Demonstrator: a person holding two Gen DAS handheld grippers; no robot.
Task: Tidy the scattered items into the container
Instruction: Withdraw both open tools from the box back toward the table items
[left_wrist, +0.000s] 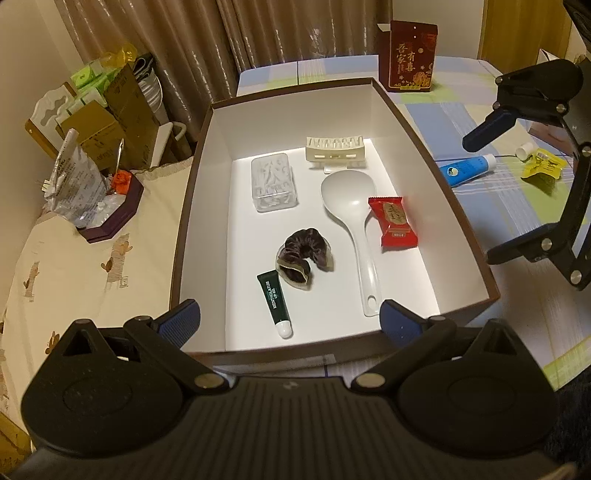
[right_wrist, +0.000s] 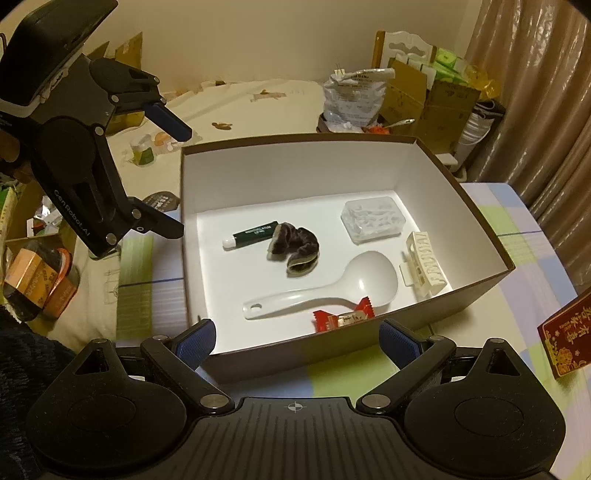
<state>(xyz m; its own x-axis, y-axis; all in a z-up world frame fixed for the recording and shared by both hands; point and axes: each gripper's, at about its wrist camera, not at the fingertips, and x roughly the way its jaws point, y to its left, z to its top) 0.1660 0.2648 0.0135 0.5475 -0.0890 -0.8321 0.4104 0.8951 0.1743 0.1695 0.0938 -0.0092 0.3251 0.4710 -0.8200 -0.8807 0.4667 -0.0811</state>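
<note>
A brown box with a white inside holds a white rice spoon, a red snack packet, a dark scrunchie, a dark green tube, a clear plastic case and a cream hair claw. My left gripper is open and empty over the box's near wall. My right gripper is open and empty at the box's side. A blue tube and a yellow sachet lie on the table outside the box.
A dark red carton stands on the checked tablecloth beyond the box. A bed with a cream cover, a purple tray of clutter and cardboard boxes lie to the left.
</note>
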